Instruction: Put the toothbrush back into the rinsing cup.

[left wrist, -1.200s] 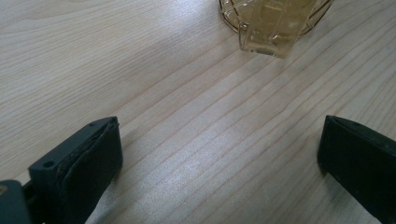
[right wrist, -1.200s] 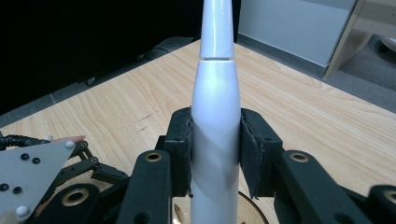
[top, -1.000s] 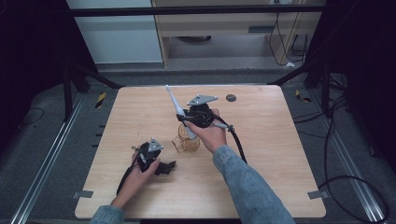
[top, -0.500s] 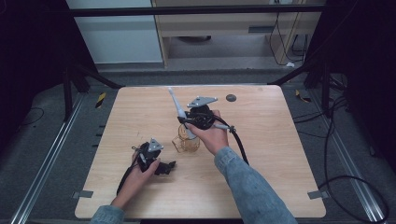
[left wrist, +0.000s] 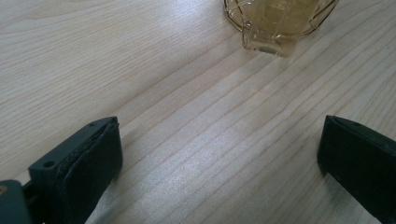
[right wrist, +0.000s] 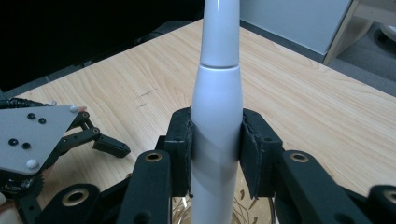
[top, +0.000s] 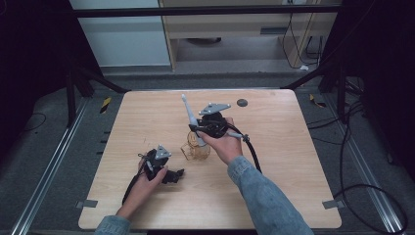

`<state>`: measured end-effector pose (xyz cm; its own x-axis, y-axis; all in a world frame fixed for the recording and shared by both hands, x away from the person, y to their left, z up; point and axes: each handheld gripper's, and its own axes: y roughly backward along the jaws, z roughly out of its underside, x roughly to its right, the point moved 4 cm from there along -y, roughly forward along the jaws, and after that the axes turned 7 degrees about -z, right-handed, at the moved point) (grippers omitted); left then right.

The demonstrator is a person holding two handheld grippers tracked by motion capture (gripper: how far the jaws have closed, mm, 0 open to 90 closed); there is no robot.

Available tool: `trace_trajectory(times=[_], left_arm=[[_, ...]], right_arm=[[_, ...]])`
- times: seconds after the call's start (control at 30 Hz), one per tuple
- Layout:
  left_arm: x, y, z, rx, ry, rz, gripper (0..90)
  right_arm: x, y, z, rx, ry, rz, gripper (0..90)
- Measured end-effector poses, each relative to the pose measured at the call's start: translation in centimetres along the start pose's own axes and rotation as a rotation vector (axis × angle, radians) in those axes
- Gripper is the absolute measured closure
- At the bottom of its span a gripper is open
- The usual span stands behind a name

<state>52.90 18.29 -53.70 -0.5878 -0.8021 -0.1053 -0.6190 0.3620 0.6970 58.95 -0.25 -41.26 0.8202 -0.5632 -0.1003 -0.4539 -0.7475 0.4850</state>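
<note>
My right gripper [top: 199,130] is shut on a white, slender brush handle [top: 188,113], which leans up and away to the left above a clear glass cup [top: 196,151] with gold wire around it. In the right gripper view both pads [right wrist: 180,154] press the handle [right wrist: 217,93] from either side, and the cup's rim [right wrist: 252,210] shows just below. My left gripper [top: 176,175] rests low on the table near the front left, open with nothing between its fingers. In the left gripper view the cup [left wrist: 275,23] stands ahead of the spread jaws, apart from them.
The light wooden table [top: 293,161] has a small dark round spot [top: 242,103] near its far edge. Black cables trail from both grippers across the top. Dark frame rails and floor cables surround the table.
My right gripper has shifted slightly to the right with the handle still held, its tip now nearer the table's middle. The left hand has stayed put.
</note>
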Motion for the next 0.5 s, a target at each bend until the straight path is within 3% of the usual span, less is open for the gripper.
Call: trace_trajectory(times=[0.5], left_arm=[[0.0, 0.0, 0.0, 0.0, 0.0, 0.0, 0.0]], right_arm=[[-0.21, 0.28, 0.88, -0.035, 0.019, 0.006, 66.6]])
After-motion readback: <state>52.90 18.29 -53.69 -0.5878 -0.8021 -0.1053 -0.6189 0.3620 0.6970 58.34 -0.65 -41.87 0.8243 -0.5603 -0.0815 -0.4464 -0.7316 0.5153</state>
